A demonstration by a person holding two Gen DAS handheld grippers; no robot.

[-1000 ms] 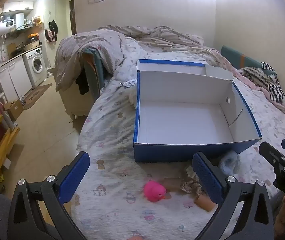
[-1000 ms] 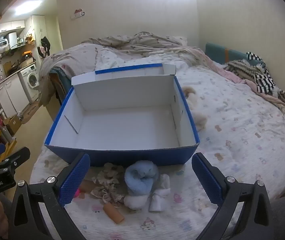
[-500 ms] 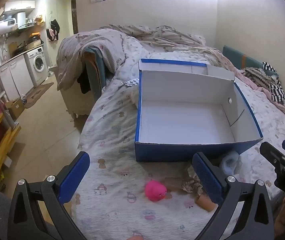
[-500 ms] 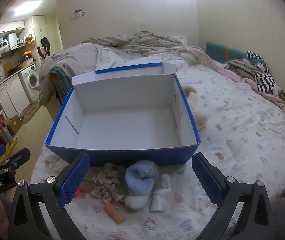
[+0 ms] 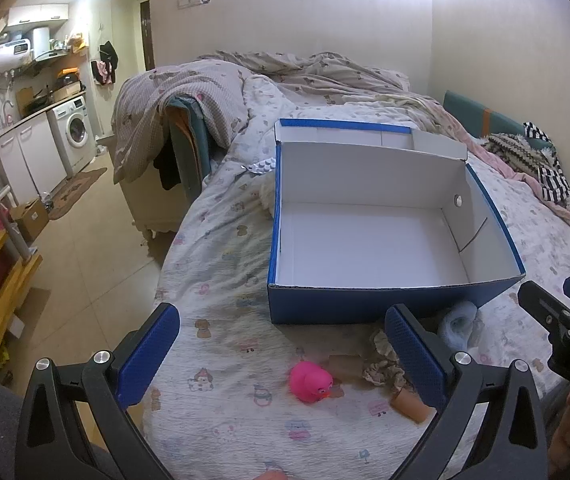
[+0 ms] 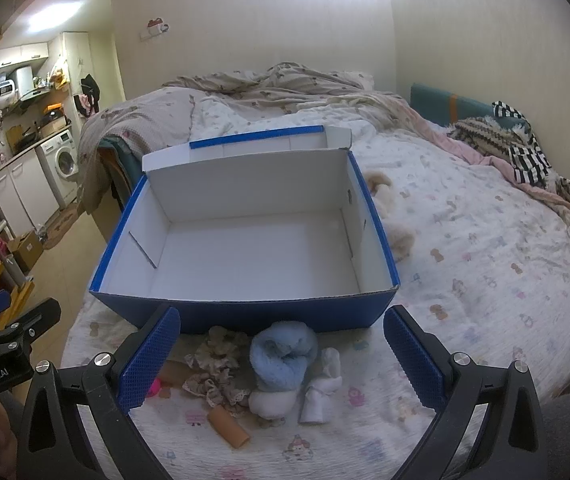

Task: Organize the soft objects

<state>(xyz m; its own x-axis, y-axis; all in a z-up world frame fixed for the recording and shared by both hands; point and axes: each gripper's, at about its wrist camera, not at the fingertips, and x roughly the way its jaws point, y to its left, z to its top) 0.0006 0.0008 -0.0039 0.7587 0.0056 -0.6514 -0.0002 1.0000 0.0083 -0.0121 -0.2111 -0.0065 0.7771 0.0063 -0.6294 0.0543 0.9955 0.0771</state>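
Right wrist view: right gripper hangs with jaws released and nothing between them, over a cluster of soft items low in the frame on the bed. The cluster holds a blue rolled cloth, a white sock just beside it, a frilled scrunchie to its left, and a tan cylinder nearest the camera. The blue box lies directly behind them at frame centre, open and empty.

Left wrist view: left gripper likewise released and empty. A pink duck toy sits centre-bottom, apart from the others.

Judgement: no item is yet boxed; the step in hand is a first pick. Recommended practice is to descend squarely over one item, close at its thickest part, and lift clear of the near box wall before release.

Only the left view shows the duck whole; the right view shows a pink sliver. The white sock appears clearly in the right view alone.
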